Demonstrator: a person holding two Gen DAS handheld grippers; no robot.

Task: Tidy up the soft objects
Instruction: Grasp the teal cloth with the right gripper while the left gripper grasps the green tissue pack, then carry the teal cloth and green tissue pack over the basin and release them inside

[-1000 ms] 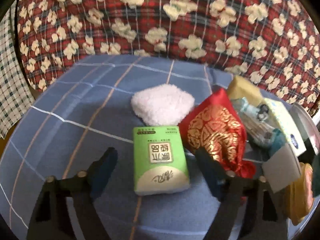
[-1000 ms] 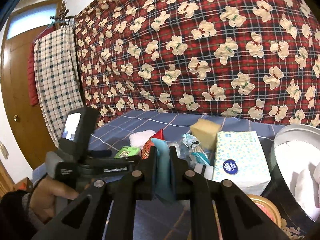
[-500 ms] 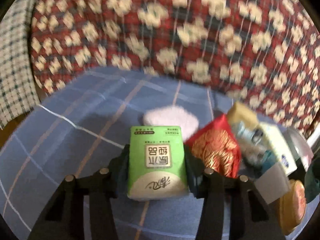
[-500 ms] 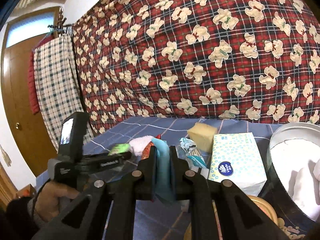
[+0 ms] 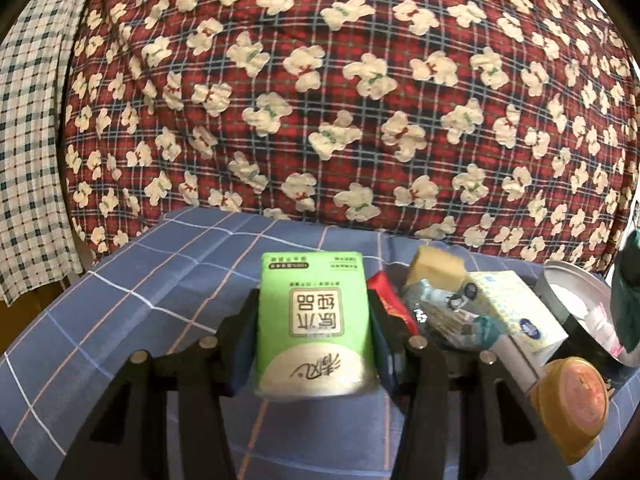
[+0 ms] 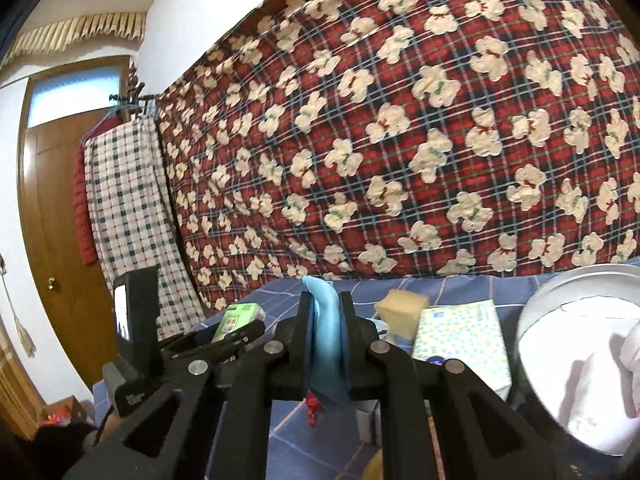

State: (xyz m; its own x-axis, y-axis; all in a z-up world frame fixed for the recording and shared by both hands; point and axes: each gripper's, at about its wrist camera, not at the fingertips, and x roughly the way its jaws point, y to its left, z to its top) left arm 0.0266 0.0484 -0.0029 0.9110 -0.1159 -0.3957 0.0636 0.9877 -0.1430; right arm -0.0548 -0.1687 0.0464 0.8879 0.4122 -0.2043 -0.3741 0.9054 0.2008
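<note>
Left wrist view: the left gripper (image 5: pixel 314 320) has its two black fingers (image 5: pixel 246 328) pressed against the sides of a green plastic-wrapped tissue pack (image 5: pixel 314 324), which sits clamped between them above the blue checked cloth (image 5: pixel 160 280) covering the tabletop. One second ago the jaws stood wide apart with the pack lying flat on the cloth between them and a white fluffy pad visible behind it; now the pack is gripped and raised, and it hides that pad. To the right of the pack, toward the cloth's right edge, lie a red-and-gold fabric pouch (image 5: pixel 390 300), a yellow sponge block (image 5: pixel 438 270), a crinkled clear plastic packet (image 5: pixel 440 312), a pale patterned tissue box (image 5: pixel 516 312) and a round yellow-lidded tin (image 5: pixel 576 396). At the far right edge stands a round metal tub (image 5: pixel 568 284) holding white soft material; what that material is cannot be told.

Right wrist view: the right gripper (image 6: pixel 326 336) is closed on a light blue cloth strip (image 6: pixel 326 328), whose tip stands up above the fingers, as it did one second ago. The metal tub, at the right edge, contains white fabric (image 6: pixel 580 380). The tissue box lies just beside it.
</note>
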